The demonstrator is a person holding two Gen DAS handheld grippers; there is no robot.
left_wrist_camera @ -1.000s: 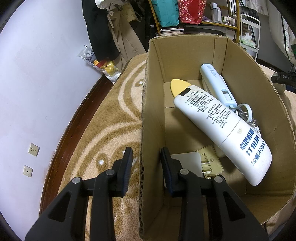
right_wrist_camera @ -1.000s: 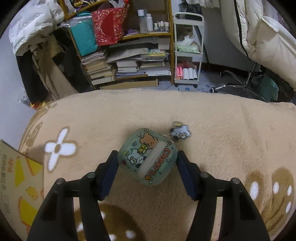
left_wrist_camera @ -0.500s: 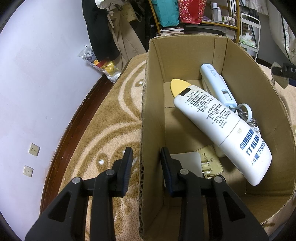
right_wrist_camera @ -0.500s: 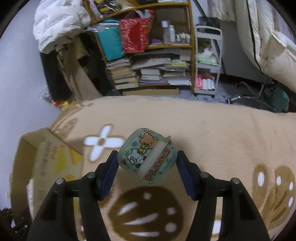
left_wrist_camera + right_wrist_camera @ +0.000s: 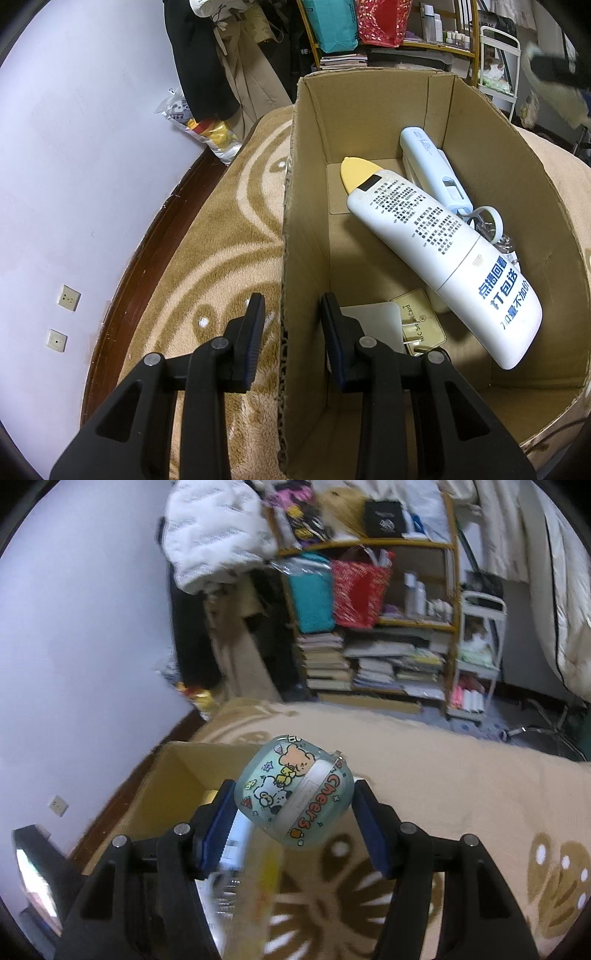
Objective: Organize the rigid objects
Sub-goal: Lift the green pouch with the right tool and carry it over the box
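My right gripper (image 5: 293,788) is shut on a rounded green case with cartoon animals (image 5: 295,794), held in the air near the right edge of an open cardboard box (image 5: 173,775). The view is motion-blurred. In the left wrist view my left gripper (image 5: 291,306) is open, its fingers straddling the box's left wall (image 5: 303,258) without touching it. Inside the box lie a long white device with a yellow tip (image 5: 436,251), a pale blue device (image 5: 432,166), a tape roll (image 5: 485,218) and cards (image 5: 421,325).
The box sits on a tan patterned plush blanket (image 5: 221,258). A white wall with sockets (image 5: 70,297) is at the left. Behind stand a cluttered bookshelf (image 5: 373,657), a white cart (image 5: 476,664) and hanging clothes (image 5: 207,55).
My right gripper has lifted the green case off the blanket and swung left, so the box is now under and beside it. The left gripper has not moved.
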